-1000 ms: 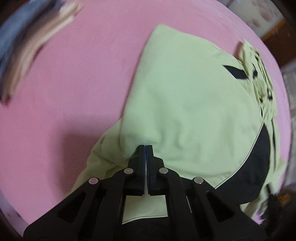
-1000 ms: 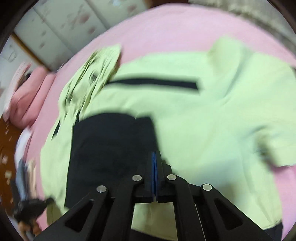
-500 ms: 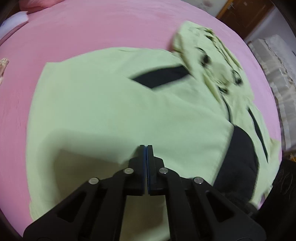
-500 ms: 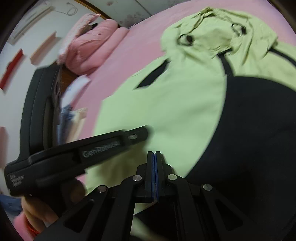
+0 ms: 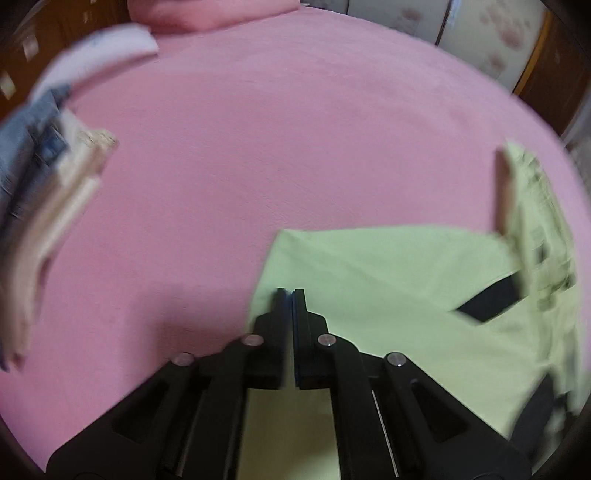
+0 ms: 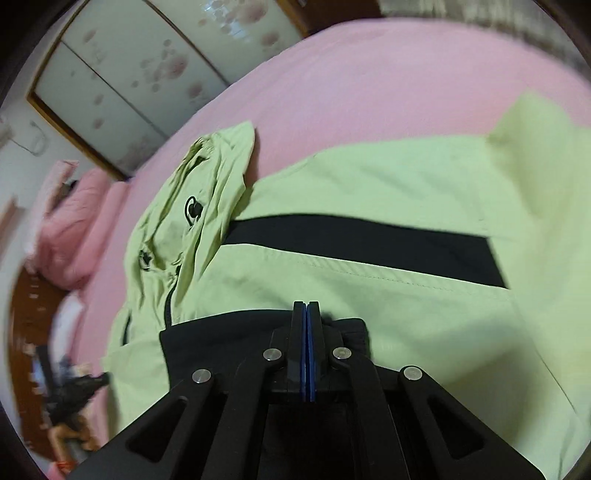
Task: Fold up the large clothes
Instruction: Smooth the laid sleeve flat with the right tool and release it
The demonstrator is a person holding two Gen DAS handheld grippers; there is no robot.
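A light green jacket [image 6: 388, 288] with black panels lies spread on the pink bed [image 5: 258, 147]. Its hood [image 6: 192, 206] is crumpled at the left of the right wrist view, and a black stripe [image 6: 369, 243] crosses the chest. My right gripper [image 6: 306, 304] is shut, its tips over the top edge of a black panel [image 6: 221, 332], with no cloth seen between the pads. My left gripper [image 5: 291, 292] is shut too, above the jacket's left corner [image 5: 369, 266] where the green cloth meets the sheet. Nothing shows between its pads.
A stack of folded clothes [image 5: 48, 199] lies at the left of the bed, blurred. A pink pillow [image 5: 210, 14] sits at the head. Wardrobe doors [image 6: 122, 85] with a flower pattern stand beyond the bed. Dark clutter [image 6: 66, 395] lies at the bed's left side.
The left gripper swept from above the jacket's body to its left corner, bringing the folded stack into view. The right view swung away from the other gripper to the jacket's chest. Both stayed shut.
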